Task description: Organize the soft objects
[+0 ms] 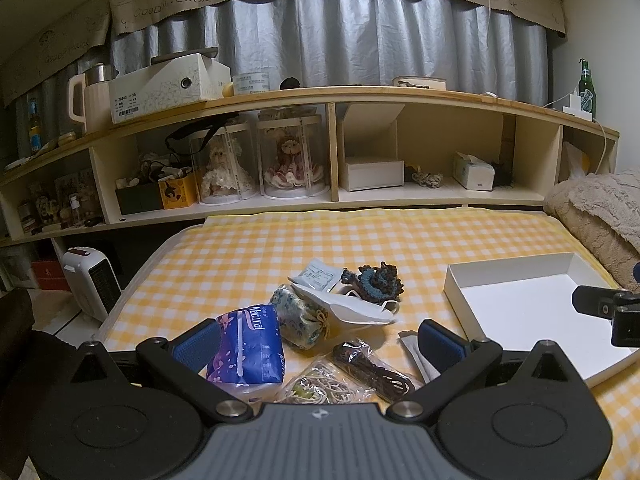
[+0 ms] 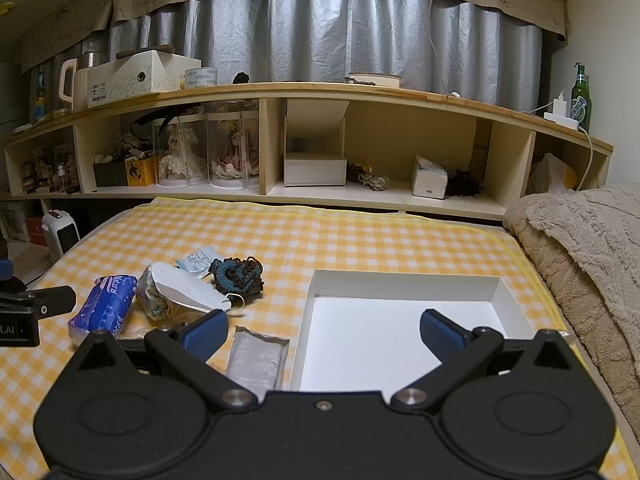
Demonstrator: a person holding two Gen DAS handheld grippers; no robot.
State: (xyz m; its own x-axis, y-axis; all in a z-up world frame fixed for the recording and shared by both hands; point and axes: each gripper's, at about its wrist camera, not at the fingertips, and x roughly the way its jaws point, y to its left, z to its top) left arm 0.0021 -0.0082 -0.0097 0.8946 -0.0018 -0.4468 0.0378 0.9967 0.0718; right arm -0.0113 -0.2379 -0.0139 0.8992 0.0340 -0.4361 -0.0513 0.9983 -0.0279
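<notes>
Soft items lie in a cluster on the yellow checked bed cover: a blue tissue pack [image 1: 247, 350] [image 2: 103, 309], a floral pouch [image 1: 300, 320], a white face mask [image 1: 352, 307] [image 2: 188, 289], a dark crochet piece [image 1: 378, 281] [image 2: 237, 274], a small white packet [image 1: 314, 276], and bagged cords [image 1: 372, 368]. A grey flat packet [image 2: 256, 358] lies beside an empty white box [image 1: 532, 312] [image 2: 400, 328]. My left gripper [image 1: 320, 342] is open above the cluster. My right gripper [image 2: 324, 332] is open above the box's near left edge.
A wooden shelf unit [image 1: 332, 96] with dolls, boxes and a tissue box runs along the far side. A beige blanket [image 2: 592, 248] is piled on the right. A small white heater [image 1: 90, 280] stands on the floor at left.
</notes>
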